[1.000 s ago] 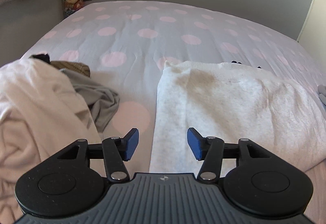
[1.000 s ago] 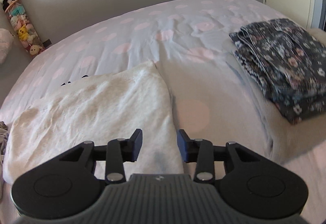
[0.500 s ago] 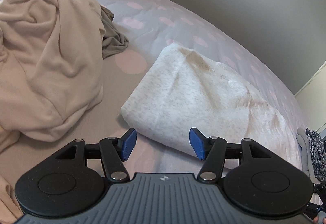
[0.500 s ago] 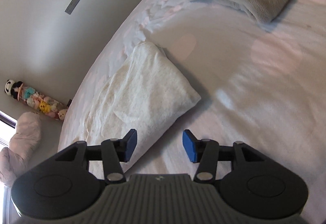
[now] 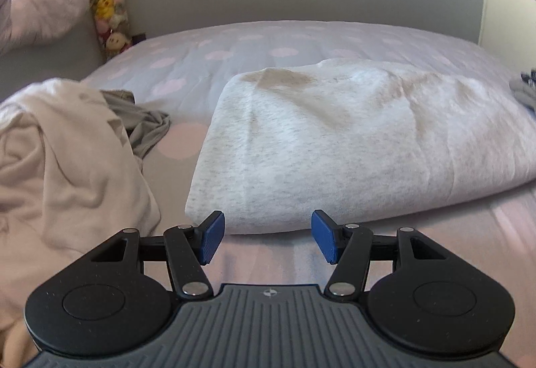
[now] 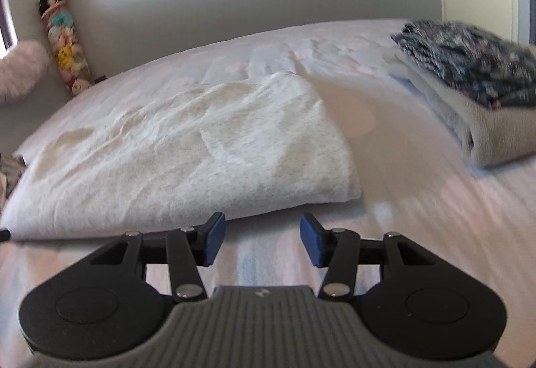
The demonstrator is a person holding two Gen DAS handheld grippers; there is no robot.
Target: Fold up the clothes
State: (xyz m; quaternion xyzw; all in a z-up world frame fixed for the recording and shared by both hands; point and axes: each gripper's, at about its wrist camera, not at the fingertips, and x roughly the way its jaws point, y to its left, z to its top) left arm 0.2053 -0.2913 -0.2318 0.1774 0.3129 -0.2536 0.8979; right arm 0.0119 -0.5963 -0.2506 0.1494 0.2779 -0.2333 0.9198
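- since half a second ago both views have levelled out: the tilted, high look down on the bed has become a low, head-on look, and each tool now sits close to the near edge of the folded garment.
- left gripper [image 5: 266, 239]: blue pads apart, nothing between them, held just short of the near-left corner of the grey-white marled sweatshirt [image 5: 335, 140].
- right gripper [image 6: 262, 239]: pads likewise apart and empty, just short of the same garment [image 6: 187, 150], toward its near-right corner.
- the sweatshirt lies as a flat, doubled rectangle on the polka-dot duvet [image 5: 234, 50]; its long axis runs left to right across both tools, and its near edge faces them.
- judgement: with one tool near each near corner, neither is clearly closer; whether another fold or a carry to a stack comes next, the frames do not settle.
- left view only: a crumpled cream garment [image 5: 67, 153] and a loose grey garment [image 5: 147, 127], both just left of the sweatshirt and unfolded.
- right view only: a stack of folded clothes topped by dark floral fabric [image 6: 469, 63], well apart to the right.
- both views: a hanging column of plush toys [image 6: 65, 43] in the far corner.
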